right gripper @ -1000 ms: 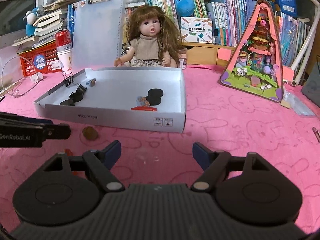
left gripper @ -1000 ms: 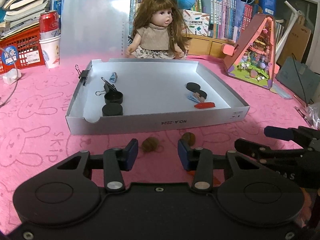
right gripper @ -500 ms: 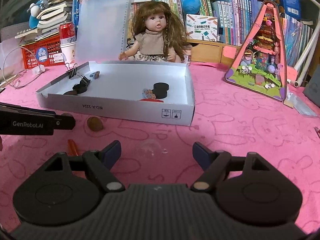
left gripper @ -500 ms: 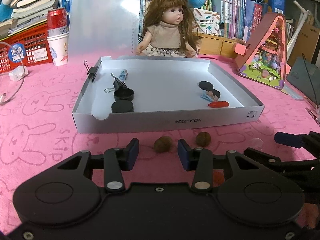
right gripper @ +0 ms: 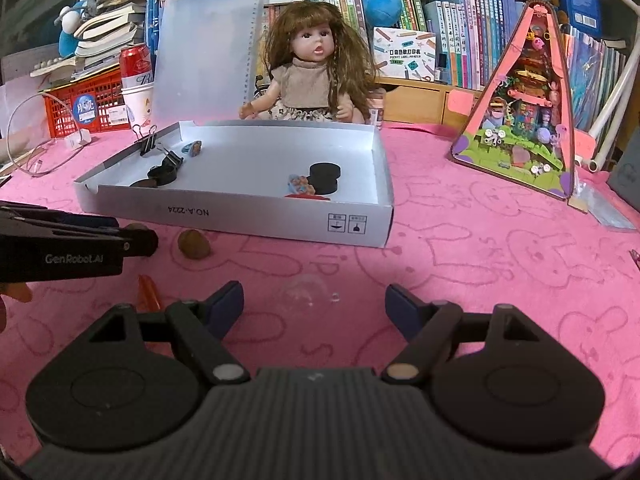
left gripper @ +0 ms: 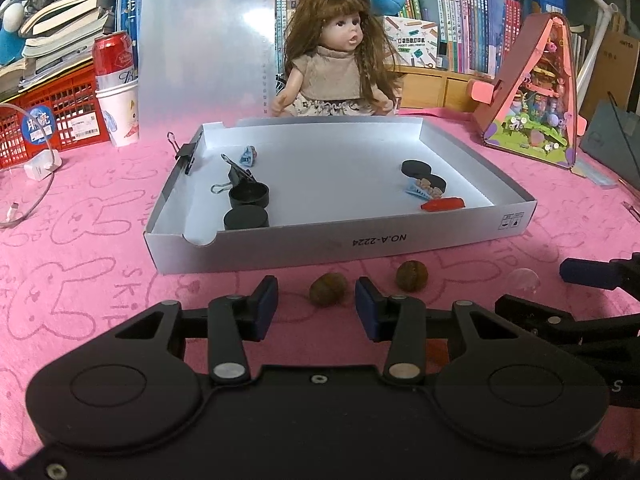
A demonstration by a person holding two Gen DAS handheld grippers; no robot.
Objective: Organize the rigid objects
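A shallow white box sits on the pink cloth and holds black caps, binder clips, a red piece and small blue items. Two brown walnuts lie in front of it. My left gripper is open, its fingers on either side of the nearer walnut. The other walnut lies to the right. My right gripper is open over a clear plastic piece. An orange piece lies by its left finger.
A doll sits behind the box beside an upright clear clipboard. A pink triangular toy house stands at the right. A red basket, a can in a paper cup and bookshelves are at the back left.
Both grippers have moved forward toward the box. The nearer walnut now lies between my left fingers, and the clear piece has come between my right fingers. Both stay open.
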